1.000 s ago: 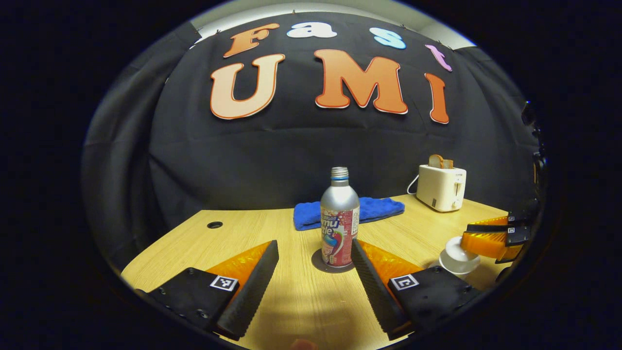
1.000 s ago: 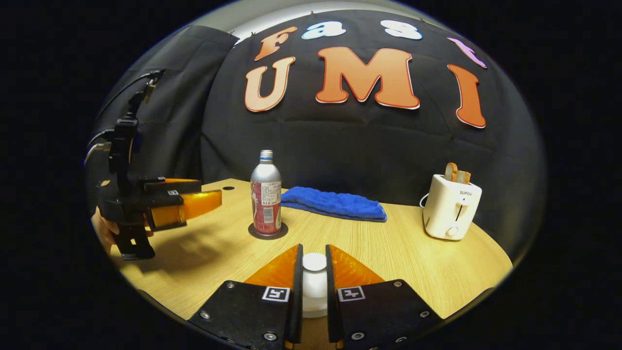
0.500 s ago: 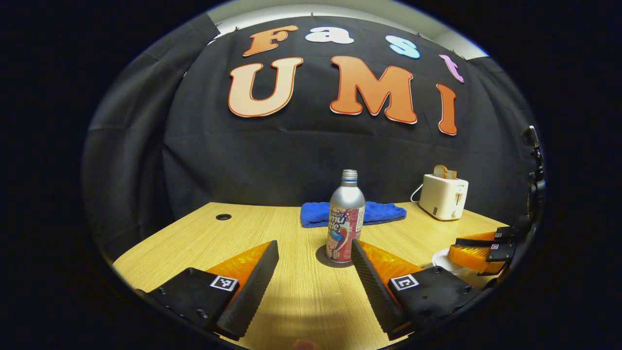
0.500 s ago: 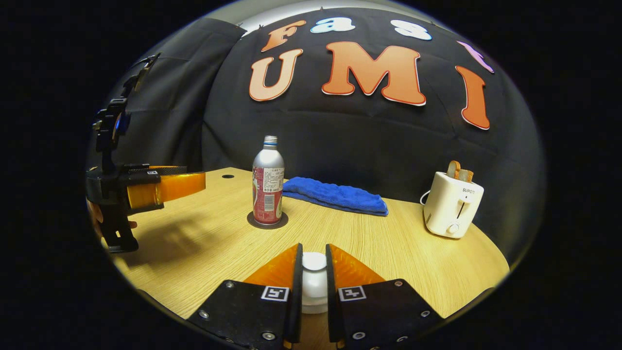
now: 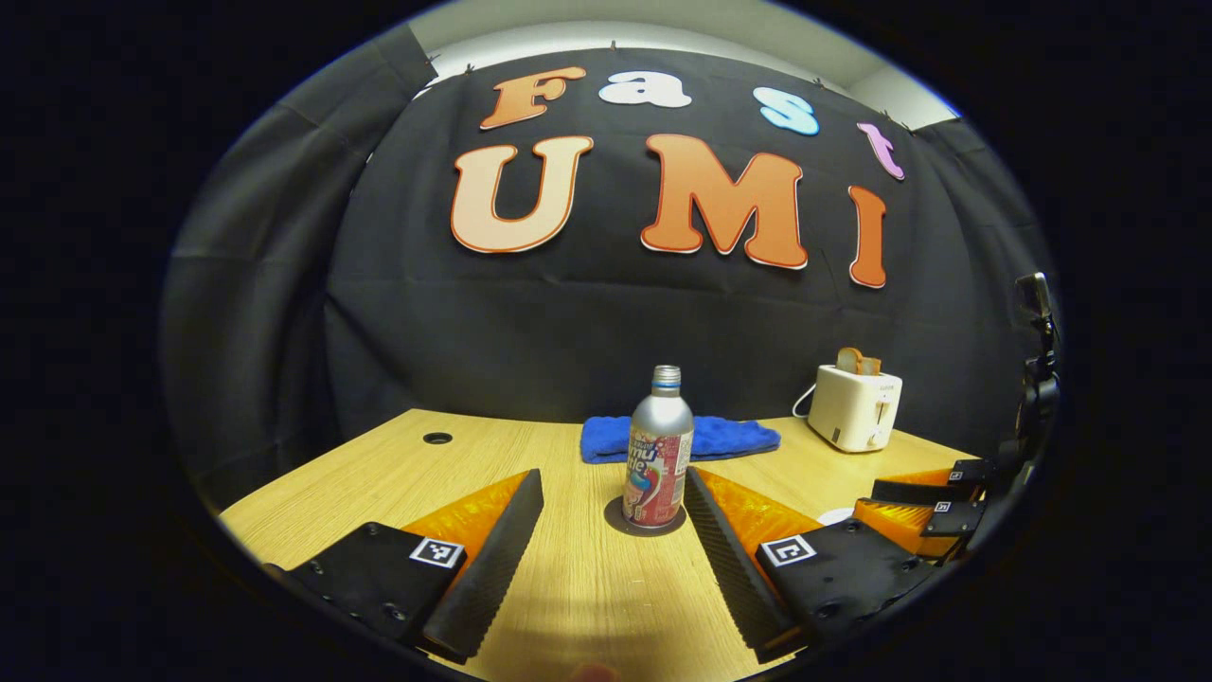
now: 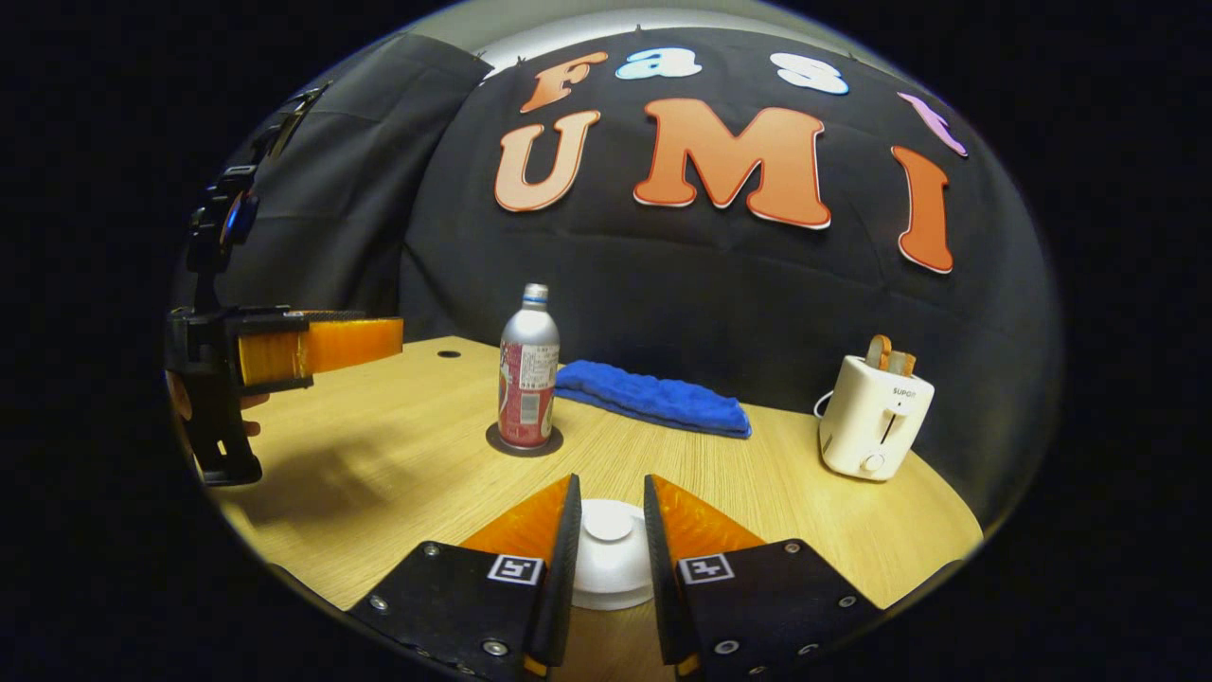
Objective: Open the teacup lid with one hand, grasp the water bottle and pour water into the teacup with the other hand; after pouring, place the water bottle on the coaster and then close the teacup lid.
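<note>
— Left gripper [image 5: 611,493]? Right gripper [image 6: 608,511]?
— Fingers spread, short of water bottle [image 5: 657,448] on its coaster [image 5: 645,522]. Right's straddle the teacup lid [image 6: 608,552]; grip unclear. Wooden table [image 6: 407,455], black cloth behind.

The left gripper [image 5: 614,516] is level, pointing forward, its two fingers spread wide apart with nothing between them. From the right gripper view it [image 6: 312,346] appears side-on at the far left, held level above the counter [image 6: 407,455], with part of a hand [image 6: 185,403] behind its handle. The right gripper [image 6: 609,530] also points forward and slightly down, its fingers parted a little, one on each side of the knob of the lid [image 6: 608,554]; whether they press on it cannot be told. In the left gripper view it [image 5: 933,507] sits low at the far right.
</note>
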